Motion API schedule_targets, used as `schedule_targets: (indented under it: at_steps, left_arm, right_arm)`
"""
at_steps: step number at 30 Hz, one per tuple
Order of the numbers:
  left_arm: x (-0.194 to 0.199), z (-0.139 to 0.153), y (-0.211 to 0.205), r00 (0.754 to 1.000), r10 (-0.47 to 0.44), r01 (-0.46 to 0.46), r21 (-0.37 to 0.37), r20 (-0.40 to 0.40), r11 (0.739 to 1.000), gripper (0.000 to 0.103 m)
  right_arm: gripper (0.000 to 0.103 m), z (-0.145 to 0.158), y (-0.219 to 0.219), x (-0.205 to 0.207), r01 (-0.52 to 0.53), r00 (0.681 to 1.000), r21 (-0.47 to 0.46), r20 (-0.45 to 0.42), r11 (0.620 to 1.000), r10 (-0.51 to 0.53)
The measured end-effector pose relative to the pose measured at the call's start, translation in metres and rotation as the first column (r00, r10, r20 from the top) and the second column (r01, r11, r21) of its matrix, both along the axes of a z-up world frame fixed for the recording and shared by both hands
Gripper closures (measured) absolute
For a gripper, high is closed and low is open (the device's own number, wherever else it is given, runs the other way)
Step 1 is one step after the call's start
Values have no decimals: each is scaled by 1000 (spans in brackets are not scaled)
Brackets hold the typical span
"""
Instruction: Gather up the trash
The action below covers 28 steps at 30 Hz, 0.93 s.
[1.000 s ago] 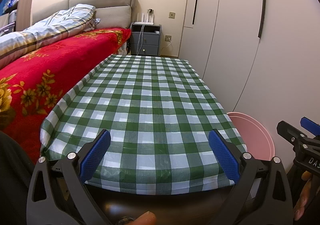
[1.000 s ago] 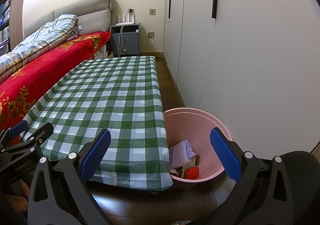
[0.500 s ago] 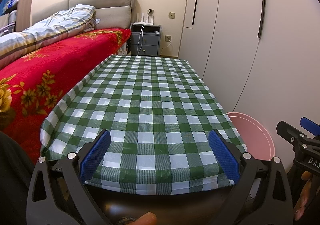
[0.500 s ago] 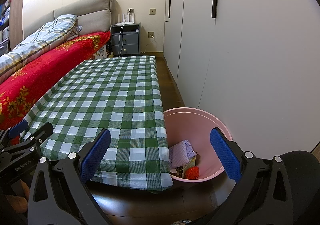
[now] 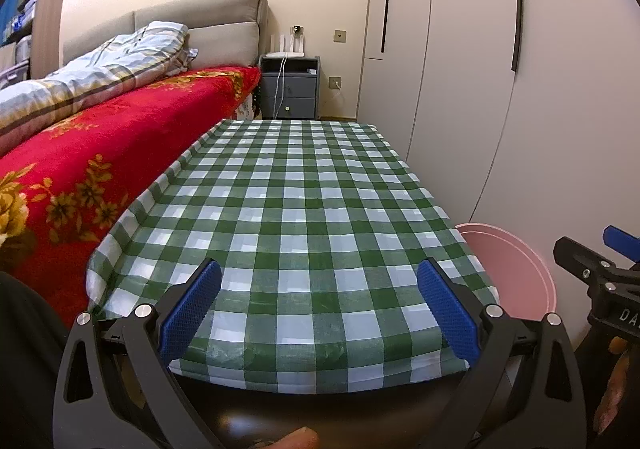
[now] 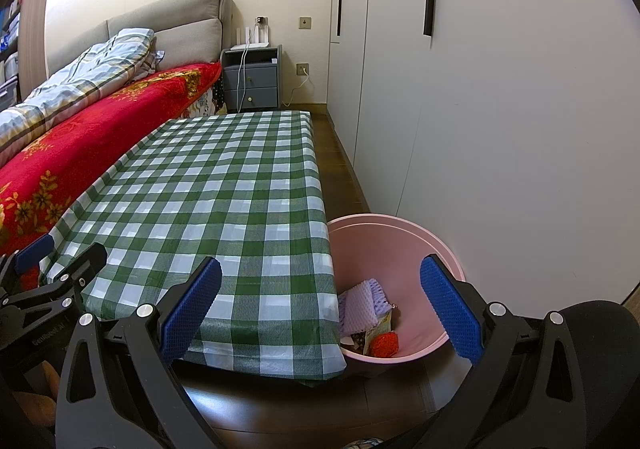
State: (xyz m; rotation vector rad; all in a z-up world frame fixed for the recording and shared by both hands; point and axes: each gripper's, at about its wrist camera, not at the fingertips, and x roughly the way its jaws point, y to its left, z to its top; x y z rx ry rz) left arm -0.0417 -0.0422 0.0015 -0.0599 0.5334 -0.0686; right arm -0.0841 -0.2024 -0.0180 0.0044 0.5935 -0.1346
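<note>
A pink bin stands on the floor at the near right corner of the table; its rim also shows in the left wrist view. Inside it lie a lilac foam net, a red-orange net ball and a printed wrapper. The green-and-white checked tablecloth has nothing on it. My left gripper hangs open over the table's near edge, nothing between its blue pads. My right gripper is open too, straddling the table corner and the bin. Each gripper shows at the other view's edge.
A bed with a red floral blanket and a striped duvet runs along the table's left side. White wardrobe doors close off the right. A grey nightstand stands at the far wall. Dark wood floor runs between table and wardrobe.
</note>
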Motion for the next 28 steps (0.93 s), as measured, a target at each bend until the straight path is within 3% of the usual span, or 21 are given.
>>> schedule_targets:
  at_steps: [28]
  left_arm:
    - [3, -6, 2, 999, 42, -42, 2, -12, 999, 8]
  right_arm:
    - [5, -5, 5, -2, -2, 1000, 0, -10, 1000, 2]
